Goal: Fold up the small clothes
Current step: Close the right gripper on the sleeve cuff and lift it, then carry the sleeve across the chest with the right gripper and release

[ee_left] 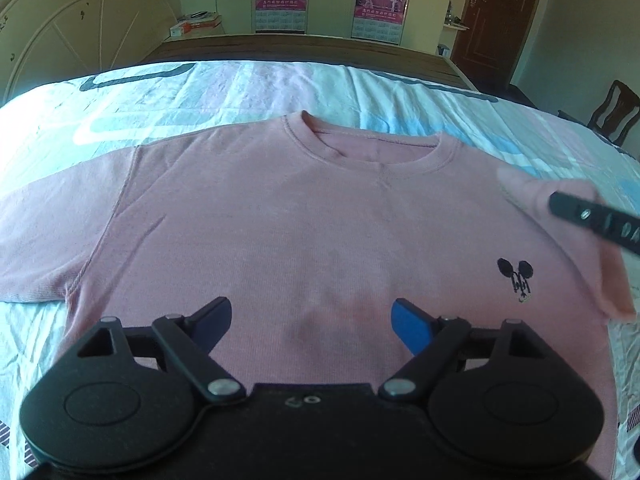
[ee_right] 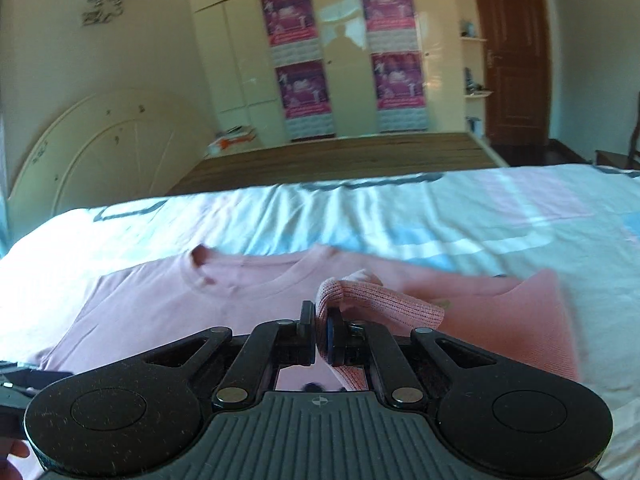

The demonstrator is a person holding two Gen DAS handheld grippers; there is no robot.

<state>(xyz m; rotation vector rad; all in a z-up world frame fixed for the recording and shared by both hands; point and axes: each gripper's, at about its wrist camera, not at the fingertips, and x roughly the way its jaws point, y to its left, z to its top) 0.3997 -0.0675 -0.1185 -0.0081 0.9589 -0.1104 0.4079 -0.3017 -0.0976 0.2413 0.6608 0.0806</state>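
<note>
Left wrist view. A small pink long-sleeved cotton sweatshirt (ee_left: 304,216) lies face up and flat on the bed with the pale blue, white and pink patterned sheet (ee_left: 224,88), neckline toward the far side. The left claw (ee_left: 311,326) hangs over the lower chest with its jaws spread wide and nothing between them. One sleeve lies stretched out flat at the picture's left. At the right edge the other sleeve's cuff (ee_left: 532,192) is raised off the bed, pinched by the black tip of the right claw (ee_left: 560,206). A small black cartoon print (ee_left: 516,276) marks the chest.

Right wrist view. The right claw (ee_right: 320,338) has its jaws pressed together on the ribbed pink cuff (ee_right: 340,292), with the sleeve trailing off to the right across the garment.

Judgement: the step in hand is folding this sleeve inward over the body. To do it well, the cuff should be carried straight across, low and taut, so the fold falls along the shoulder seam, and laid flat before release. The open left claw could pin the body to stop it dragging.

Surroundings: a cream arched headboard (ee_right: 100,148), cream wardrobe doors with magenta posters (ee_right: 292,20), a brown wooden door (ee_right: 516,52). All stand well apart. Nothing obstructs the fold.
</note>
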